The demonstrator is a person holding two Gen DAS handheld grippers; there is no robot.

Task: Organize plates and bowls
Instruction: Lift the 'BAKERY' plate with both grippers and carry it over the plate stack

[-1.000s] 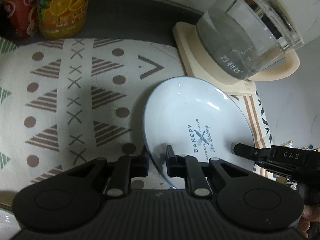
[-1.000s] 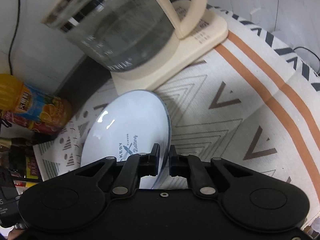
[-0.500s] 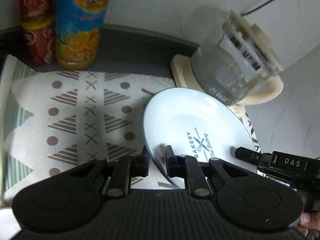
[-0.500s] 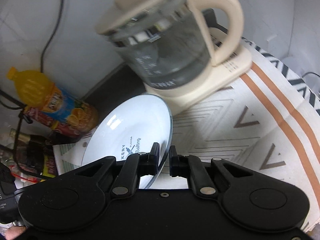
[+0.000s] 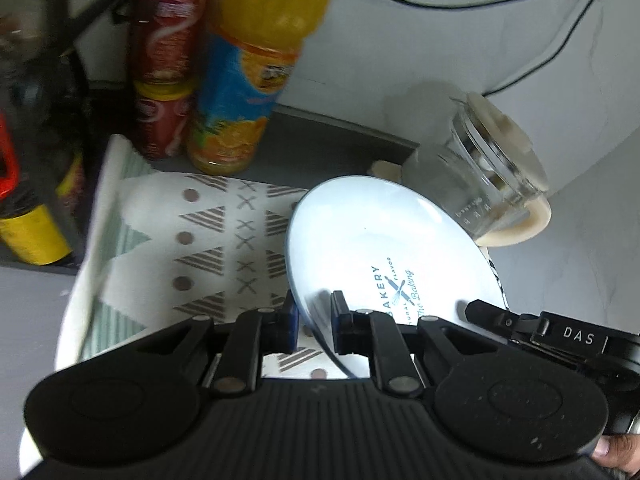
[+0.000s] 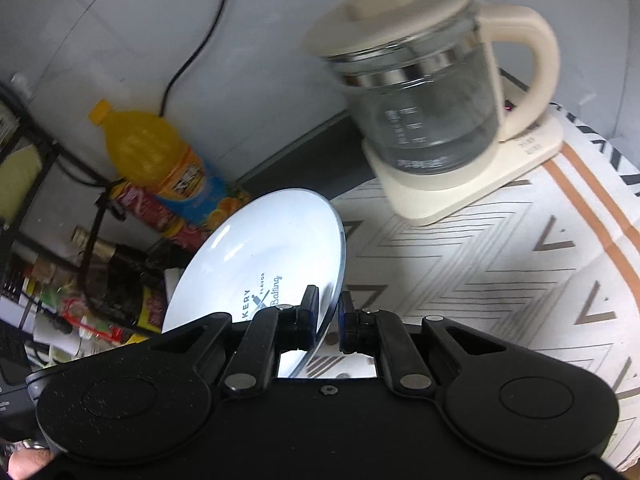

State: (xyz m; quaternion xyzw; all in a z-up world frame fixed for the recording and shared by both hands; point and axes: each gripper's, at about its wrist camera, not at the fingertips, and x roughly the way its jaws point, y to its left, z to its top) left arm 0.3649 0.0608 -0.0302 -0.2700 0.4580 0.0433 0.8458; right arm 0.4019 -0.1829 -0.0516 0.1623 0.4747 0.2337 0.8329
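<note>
A pale blue plate [image 5: 372,240] printed "BAKERY" is held in the air above the patterned cloth, tilted. My left gripper [image 5: 314,316] is shut on its left rim. My right gripper [image 6: 328,316] is shut on its right rim; the plate also shows in the right wrist view [image 6: 264,256]. The right gripper's fingers [image 5: 504,320] show at the plate's far edge in the left wrist view.
A glass kettle [image 6: 424,108] stands on a cream base at the back right. An orange juice bottle [image 5: 248,80] and red cans [image 5: 164,64] stand at the back left. A patterned cloth [image 5: 208,240] covers the table. A dark rack with bottles [image 6: 100,276] is at far left.
Both grippers have risen with the plate, so the kettle, bottle and cloth now look farther away and lower. The grips on the plate are unchanged.
</note>
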